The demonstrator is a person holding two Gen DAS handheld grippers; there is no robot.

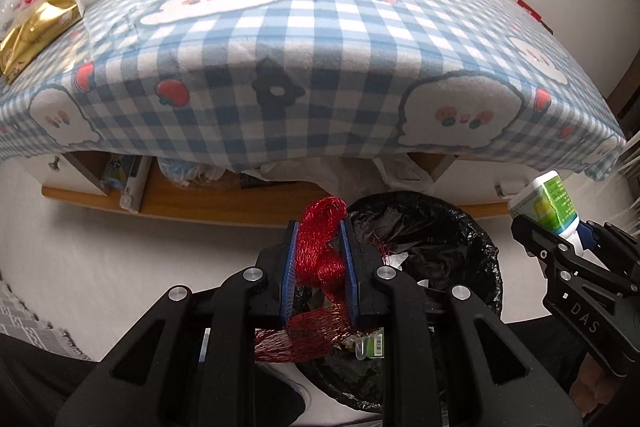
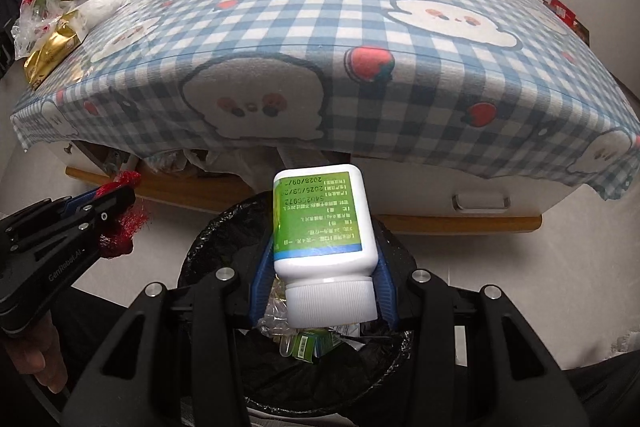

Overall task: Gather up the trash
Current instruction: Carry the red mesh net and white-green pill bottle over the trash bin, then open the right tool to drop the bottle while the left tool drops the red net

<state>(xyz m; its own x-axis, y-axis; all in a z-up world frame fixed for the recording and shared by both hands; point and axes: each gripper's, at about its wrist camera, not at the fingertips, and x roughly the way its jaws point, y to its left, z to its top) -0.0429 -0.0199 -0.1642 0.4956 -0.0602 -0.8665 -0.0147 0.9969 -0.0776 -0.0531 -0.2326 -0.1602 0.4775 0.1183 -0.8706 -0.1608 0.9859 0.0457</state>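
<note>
Our left gripper (image 1: 319, 251) pinches a soft, light red mesh net (image 1: 325, 227); our right gripper (image 2: 322, 283) clamps a stiff, likely slippery white bottle (image 2: 324, 223) near its cap, over the bin (image 2: 208, 259).

The right gripper (image 1: 560, 227) bears "DAS" in pale letters on its arm, seen from the left wrist. The left gripper (image 2: 120, 203) bears "GenRobot.AI" along its arm, seen from the right wrist. The bottle (image 2: 320, 223), held upside down, has a green label with inverted dates, partly readable as "2028/09/" and "2025/09/"; the rest is too small to read.
</note>
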